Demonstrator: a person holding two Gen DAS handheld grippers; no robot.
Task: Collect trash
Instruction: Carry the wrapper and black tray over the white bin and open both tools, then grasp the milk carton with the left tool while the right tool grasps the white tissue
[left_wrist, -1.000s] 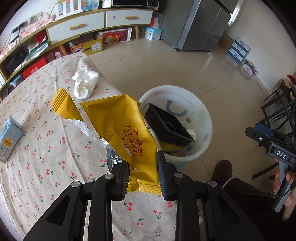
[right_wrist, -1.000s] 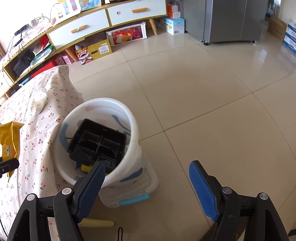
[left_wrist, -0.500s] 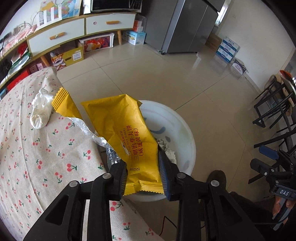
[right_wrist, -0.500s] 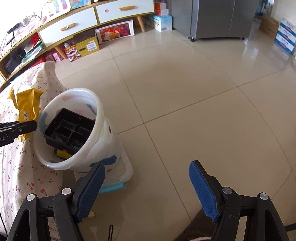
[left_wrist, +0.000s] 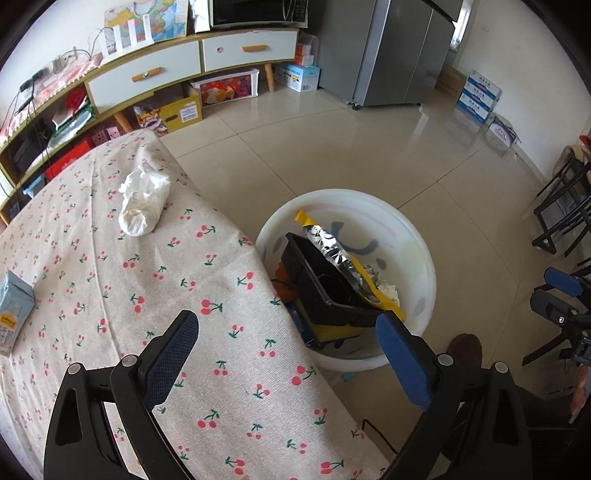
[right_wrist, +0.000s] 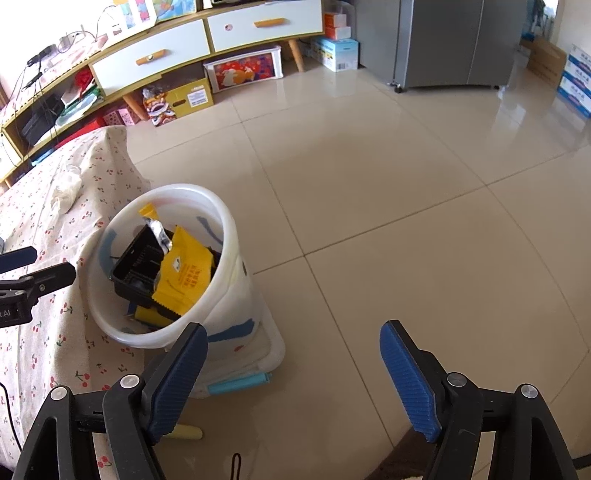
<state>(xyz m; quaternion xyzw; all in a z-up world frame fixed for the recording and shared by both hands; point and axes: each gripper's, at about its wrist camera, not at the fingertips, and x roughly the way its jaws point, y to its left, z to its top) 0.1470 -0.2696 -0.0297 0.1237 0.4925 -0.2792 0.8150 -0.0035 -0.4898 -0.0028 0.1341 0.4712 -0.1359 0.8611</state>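
Note:
The white trash bin (left_wrist: 421, 254) stands on the floor beside the table. Inside it, the yellow snack wrapper (left_wrist: 354, 269) with its silver lining lies across a black plastic tray (left_wrist: 325, 284). The bin (right_wrist: 236, 266), wrapper (right_wrist: 184, 273) and tray (right_wrist: 136, 258) also show in the right wrist view. My left gripper (left_wrist: 288, 354) is open and empty above the table's edge, near the bin. My right gripper (right_wrist: 291, 376) is open and empty over the floor, to the right of the bin. A crumpled white tissue (left_wrist: 144, 201) lies on the tablecloth.
The table (left_wrist: 110, 295) has a cherry-print cloth. A small blue carton (left_wrist: 13, 310) lies at its left edge. A low cabinet (left_wrist: 166, 70), a grey fridge (left_wrist: 402, 51), boxes and black chairs (left_wrist: 565, 210) line the room. A yellow stick (right_wrist: 184, 432) lies on the tile floor.
My left gripper opened and let go of the yellow wrapper, which dropped into the bin onto the black tray. The right gripper stayed open and shifted slightly.

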